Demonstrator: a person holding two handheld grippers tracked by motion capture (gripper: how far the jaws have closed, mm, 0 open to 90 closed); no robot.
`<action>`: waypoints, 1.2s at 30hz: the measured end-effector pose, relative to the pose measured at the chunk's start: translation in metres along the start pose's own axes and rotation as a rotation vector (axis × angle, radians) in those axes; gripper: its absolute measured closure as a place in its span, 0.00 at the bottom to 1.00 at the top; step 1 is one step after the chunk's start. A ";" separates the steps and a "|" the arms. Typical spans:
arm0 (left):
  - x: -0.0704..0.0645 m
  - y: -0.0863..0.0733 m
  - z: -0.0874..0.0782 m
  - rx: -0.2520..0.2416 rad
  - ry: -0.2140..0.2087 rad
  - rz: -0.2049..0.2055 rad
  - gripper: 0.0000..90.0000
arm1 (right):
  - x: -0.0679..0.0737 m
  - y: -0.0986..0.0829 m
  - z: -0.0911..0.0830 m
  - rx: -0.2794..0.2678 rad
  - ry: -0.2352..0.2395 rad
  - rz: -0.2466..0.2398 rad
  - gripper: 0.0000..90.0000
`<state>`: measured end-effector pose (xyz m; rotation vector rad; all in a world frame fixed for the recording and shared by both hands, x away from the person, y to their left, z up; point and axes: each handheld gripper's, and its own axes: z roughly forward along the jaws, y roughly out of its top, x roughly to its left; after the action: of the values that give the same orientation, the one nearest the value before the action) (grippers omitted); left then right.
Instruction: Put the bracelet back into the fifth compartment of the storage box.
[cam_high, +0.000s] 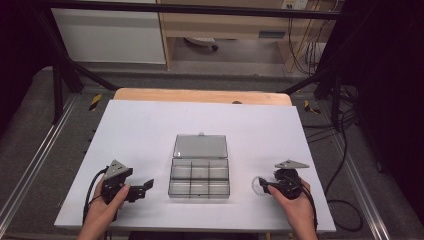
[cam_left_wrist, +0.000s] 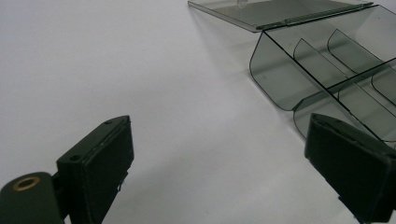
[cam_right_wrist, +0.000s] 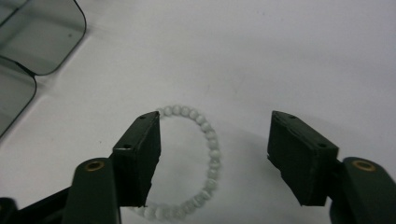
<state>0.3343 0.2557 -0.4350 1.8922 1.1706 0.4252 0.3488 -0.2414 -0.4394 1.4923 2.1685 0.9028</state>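
The right gripper (cam_right_wrist: 215, 158) hovers with its jaws spread wide over a white bead bracelet (cam_right_wrist: 198, 161) that lies flat on the tabletop (cam_high: 140, 130), right of the smoky compartment box (cam_high: 199, 178), whose lid lies open. This looks like the reach before the pick: next the jaws should drop so one side of the loop sits between them, then close. The left gripper (cam_high: 142, 188) waits just left of the box, jaws apart and empty. The tabletop is a white sheet over wood; beyond it are grey floor, a black frame and cables.
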 end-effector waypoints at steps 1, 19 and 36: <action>0.000 0.000 0.000 0.000 0.000 -0.001 0.09 | 0.000 -0.001 -0.001 0.005 0.001 0.001 0.44; 0.009 0.000 -0.004 -0.010 0.007 -0.028 0.10 | -0.002 -0.017 -0.002 -0.008 0.026 -0.029 0.81; 0.013 -0.003 0.000 -0.014 0.039 -0.057 0.11 | -0.003 -0.016 0.001 -0.017 0.029 -0.050 0.96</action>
<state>0.3392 0.2671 -0.4392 1.8411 1.2412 0.4402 0.3392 -0.2474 -0.4510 1.4187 2.2034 0.9285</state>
